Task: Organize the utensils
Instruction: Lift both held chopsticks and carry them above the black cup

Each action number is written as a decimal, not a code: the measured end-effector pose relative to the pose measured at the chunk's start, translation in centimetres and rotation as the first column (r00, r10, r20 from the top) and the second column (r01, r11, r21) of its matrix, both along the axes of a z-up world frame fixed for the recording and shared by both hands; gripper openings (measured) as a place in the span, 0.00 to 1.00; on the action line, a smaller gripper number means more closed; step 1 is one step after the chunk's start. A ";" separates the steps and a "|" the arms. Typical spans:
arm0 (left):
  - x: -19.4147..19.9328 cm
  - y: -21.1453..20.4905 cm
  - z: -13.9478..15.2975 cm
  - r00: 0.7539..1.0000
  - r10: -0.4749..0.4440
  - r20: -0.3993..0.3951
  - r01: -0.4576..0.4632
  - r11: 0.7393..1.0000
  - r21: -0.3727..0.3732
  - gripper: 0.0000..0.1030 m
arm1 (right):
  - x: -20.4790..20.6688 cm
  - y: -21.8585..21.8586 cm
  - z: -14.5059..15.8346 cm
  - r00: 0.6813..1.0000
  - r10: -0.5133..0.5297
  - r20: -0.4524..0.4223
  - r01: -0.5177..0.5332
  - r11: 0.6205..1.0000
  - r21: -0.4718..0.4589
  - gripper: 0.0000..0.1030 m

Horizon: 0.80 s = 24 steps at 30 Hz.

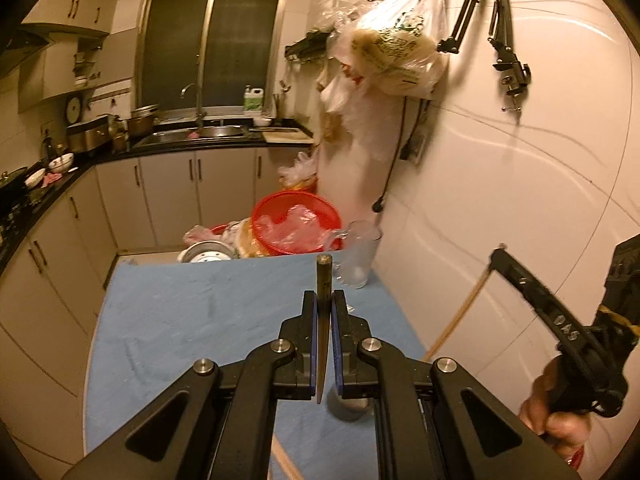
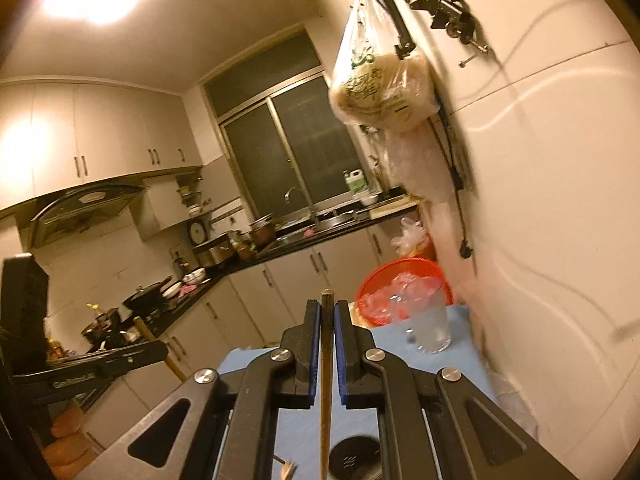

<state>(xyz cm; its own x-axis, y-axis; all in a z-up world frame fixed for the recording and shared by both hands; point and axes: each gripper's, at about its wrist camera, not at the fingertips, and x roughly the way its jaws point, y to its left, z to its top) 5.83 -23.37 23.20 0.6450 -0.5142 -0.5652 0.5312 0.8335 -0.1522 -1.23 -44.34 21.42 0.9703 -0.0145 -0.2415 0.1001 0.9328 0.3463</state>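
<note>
Each claw pinches one chopstick — the left claw (image 1: 324,300) its dark chopstick (image 1: 323,276), the right claw (image 2: 327,312) its brown chopstick (image 2: 326,360) — above the blue tabletop (image 1: 180,320).

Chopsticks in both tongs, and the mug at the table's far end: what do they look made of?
The chopstick in the left tongs looks like wood or bamboo: matte brown, squared dark butt end. The chopstick in the right tongs looks alike. The mug seems glass or clear plastic: see-through with bright glints, the handle transparent too; the pictures cannot settle which.
</note>
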 end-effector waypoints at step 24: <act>4.0 -5.6 -9.2 0.981 -0.022 -0.194 0.032 0.998 0.050 0.07 | 6.5 -3.9 -9.9 0.970 0.032 -0.243 -0.009 0.995 0.096 0.10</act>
